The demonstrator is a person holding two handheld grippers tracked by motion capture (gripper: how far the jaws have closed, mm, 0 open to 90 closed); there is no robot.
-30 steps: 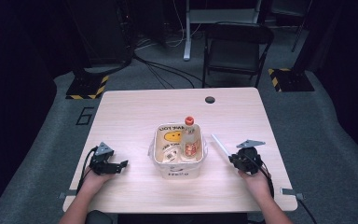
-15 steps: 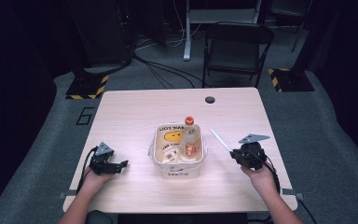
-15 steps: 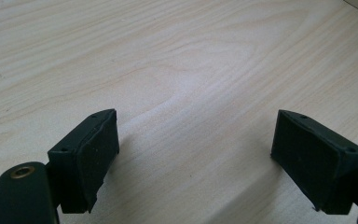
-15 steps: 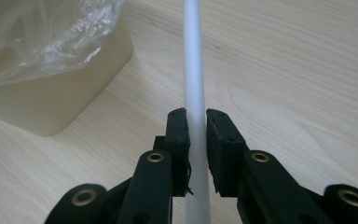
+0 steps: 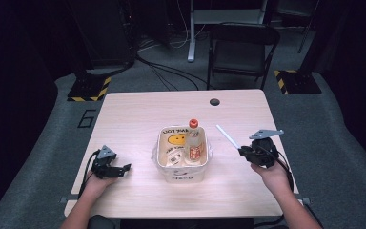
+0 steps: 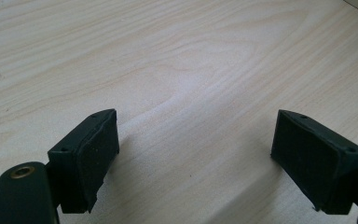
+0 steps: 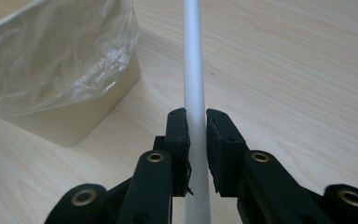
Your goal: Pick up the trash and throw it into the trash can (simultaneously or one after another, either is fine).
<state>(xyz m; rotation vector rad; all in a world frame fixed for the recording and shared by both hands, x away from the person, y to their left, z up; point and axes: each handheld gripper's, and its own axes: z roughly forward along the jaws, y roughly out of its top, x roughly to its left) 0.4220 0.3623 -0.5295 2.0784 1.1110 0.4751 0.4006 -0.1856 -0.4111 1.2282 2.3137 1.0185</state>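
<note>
right tool (image 5: 241, 151) – we see it pinching a white straw (image 7: 193, 88) above the counter's (image 5: 138, 114) right side, straw tip angled toward the tub (image 5: 181, 171) | left tool (image 5: 123, 168) – spread, nothing between, resting near the left front corner | tub – counter middle, plastic-lined, bottle (image 5: 194, 140) standing inside at its right.

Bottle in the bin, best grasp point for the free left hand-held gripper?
Probably the neck just under the orange cap, coming from above. The bottle leans against the bin wall amid packets, so only its top stands clear. The left hand-held gripper is open.
</note>
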